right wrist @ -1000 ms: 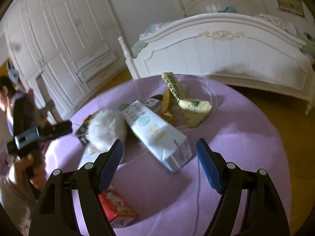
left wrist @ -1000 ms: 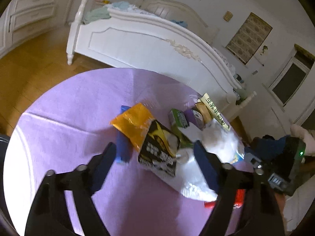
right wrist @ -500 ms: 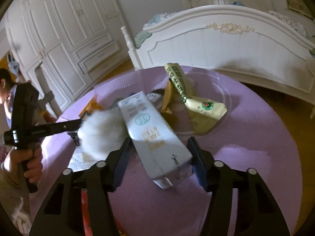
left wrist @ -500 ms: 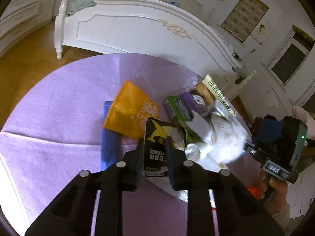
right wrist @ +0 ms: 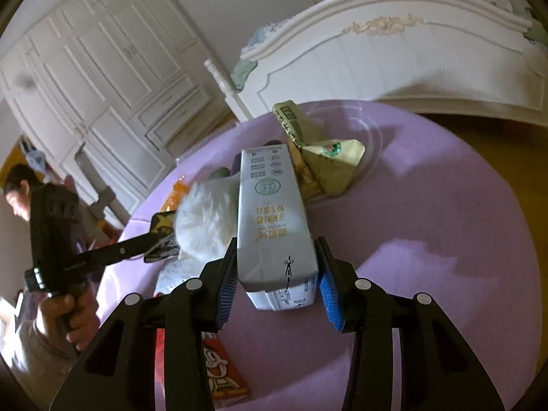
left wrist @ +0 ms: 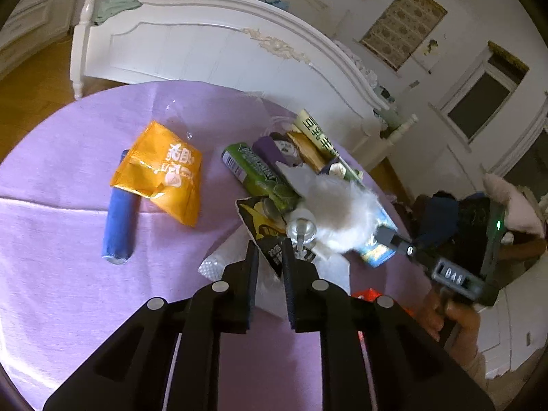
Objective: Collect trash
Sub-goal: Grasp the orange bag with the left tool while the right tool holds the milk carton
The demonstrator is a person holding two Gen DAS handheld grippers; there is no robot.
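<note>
The left gripper pinches a black-and-yellow packet; the right gripper clamps a white milk carton printed with a dashed scissors line.

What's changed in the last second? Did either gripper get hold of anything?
Both grippers, open a second ago, closed in. The left gripper shut on the black snack packet. The right gripper closed on the white carton. The orange bag and blue tube lie where they were.

Table: you have a round top under purple cloth.
On it: orange packet, blue tube, green box, perhaps clear plastic.
</note>
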